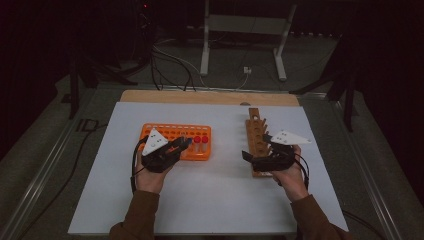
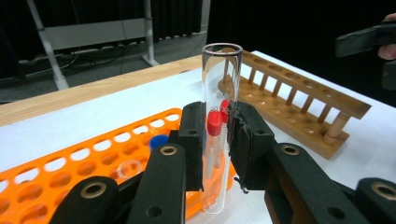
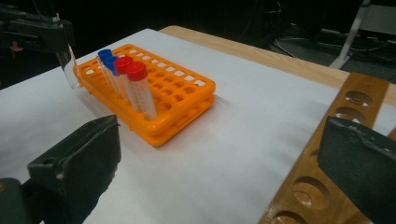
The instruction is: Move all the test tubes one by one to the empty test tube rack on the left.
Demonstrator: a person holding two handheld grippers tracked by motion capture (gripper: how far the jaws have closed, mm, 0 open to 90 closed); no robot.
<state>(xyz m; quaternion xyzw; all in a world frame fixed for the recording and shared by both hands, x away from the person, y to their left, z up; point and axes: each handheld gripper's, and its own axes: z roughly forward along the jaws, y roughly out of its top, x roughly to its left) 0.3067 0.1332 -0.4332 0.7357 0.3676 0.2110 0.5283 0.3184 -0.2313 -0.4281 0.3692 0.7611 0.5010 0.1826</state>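
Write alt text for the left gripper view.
The left gripper clamps an upright, uncapped clear glass tube between its black jaws, above an orange rack holding red-capped tubes. A wooden rack lies beyond on the white table.

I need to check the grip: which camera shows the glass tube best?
The left gripper view: the glass tube stands upright, close up, clamped between the left gripper jaws. The right gripper view shows its lower end far off; the high view is too dim to show it.

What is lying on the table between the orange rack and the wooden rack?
Nothing: in the high view, only bare white table separates the orange rack from the wooden rack. The right gripper view agrees.
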